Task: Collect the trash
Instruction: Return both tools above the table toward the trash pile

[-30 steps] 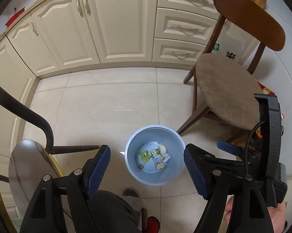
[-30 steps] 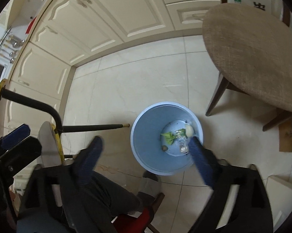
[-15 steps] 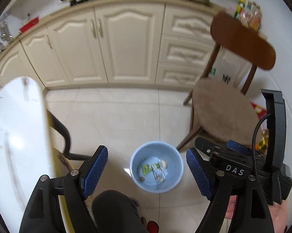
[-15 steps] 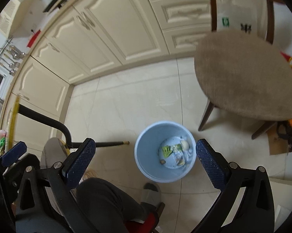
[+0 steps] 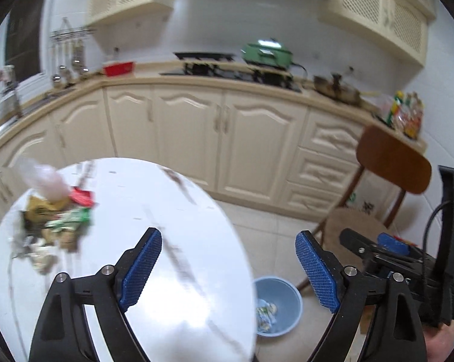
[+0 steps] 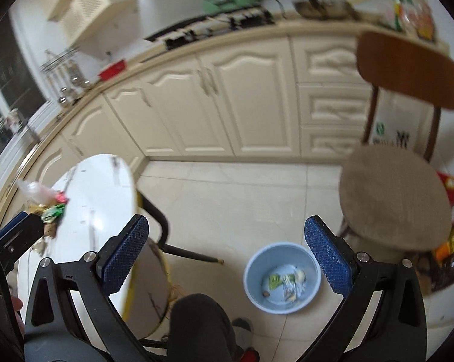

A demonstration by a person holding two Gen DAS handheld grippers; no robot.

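A kitchen seen from two hand-held grippers, both raised above a round white bench (image 5: pixel 142 199) on the left. At the bench's far left edge lies a blurred heap of trash (image 5: pixel 55 220): crumpled wrappers in green, red and yellow-brown, with a pale plastic bag (image 5: pixel 43 178) on top.

The left gripper (image 5: pixel 228 267) hangs over the near right part of the bench. Its blue-padded jaws are opening and stand wide apart, with nothing between them. The heap is well to their left, with bare benchtop in between.

To the right of the bench, down on the tiled floor (image 6: pixel 236 199), sits a light blue bin (image 6: pixel 282 277). A few scraps lie in its bottom, among them a green wrapper. The bench's black leg (image 6: pixel 178 247) reaches across the floor toward the bin and stops short of it. A person's dark-trousered knee (image 6: pixel 197 319) shows near the bin.

The right gripper (image 6: pixel 227 255) points down at the floor between bench and bin, its jaws spread wide and empty.

Farther right stands a wooden chair (image 6: pixel 401 199) with a tan cushioned seat, close beside the bin. Cream cabinets (image 5: pixel 197 129) run along the far wall under a worktop carrying a hob and a green appliance (image 5: pixel 267 52).
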